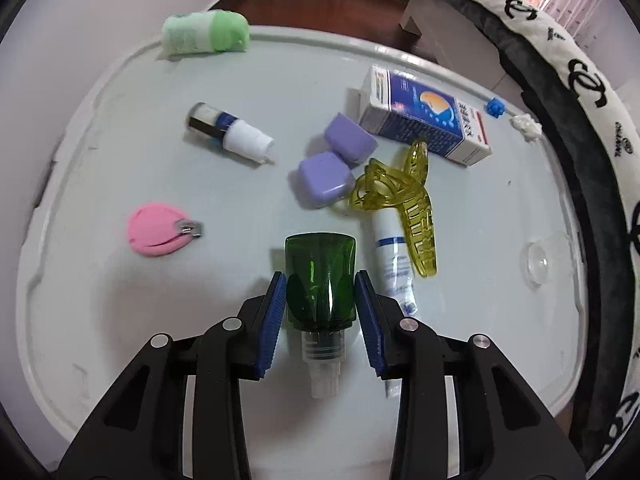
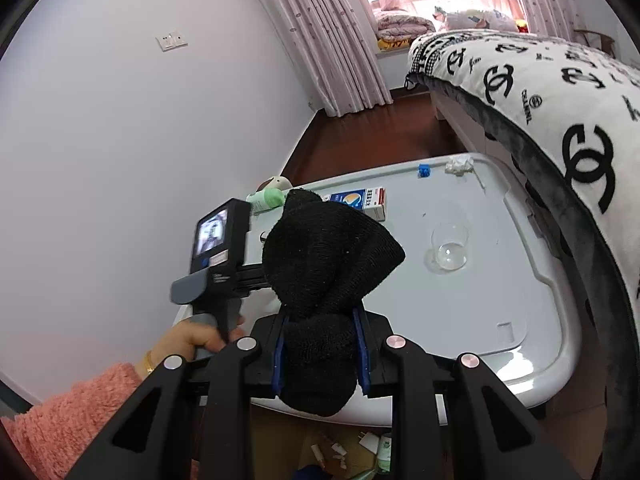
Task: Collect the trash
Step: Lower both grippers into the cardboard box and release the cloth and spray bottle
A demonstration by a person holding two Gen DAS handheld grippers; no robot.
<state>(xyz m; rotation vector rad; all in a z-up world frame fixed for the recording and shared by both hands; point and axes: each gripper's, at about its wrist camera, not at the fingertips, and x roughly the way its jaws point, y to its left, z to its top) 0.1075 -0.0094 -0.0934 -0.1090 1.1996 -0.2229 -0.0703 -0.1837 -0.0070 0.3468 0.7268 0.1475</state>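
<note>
In the left wrist view a green spray bottle (image 1: pixel 321 280) lies on the white table (image 1: pixel 120 340) between the blue pads of my left gripper (image 1: pixel 321 308). The jaws stand around the bottle, with narrow gaps at its sides. Beyond it lie a white tube (image 1: pixel 394 264), a yellow hair claw (image 1: pixel 404 200), two purple cases (image 1: pixel 334 164), a blue and white box (image 1: pixel 424 120), a small white spray bottle (image 1: pixel 230 132), a pink nail clipper (image 1: pixel 160 230) and a green pack (image 1: pixel 206 32). My right gripper (image 2: pixel 320 354) is shut on a black sock (image 2: pixel 324 280) above the table's near edge.
A clear glass (image 2: pixel 448 246) stands on the table near the bed (image 2: pixel 540 92) at the right. A blue crumb (image 1: pixel 495 107) and a white wad (image 1: pixel 527 124) lie at the far edge. A box with trash (image 2: pixel 344 452) sits on the floor below the table.
</note>
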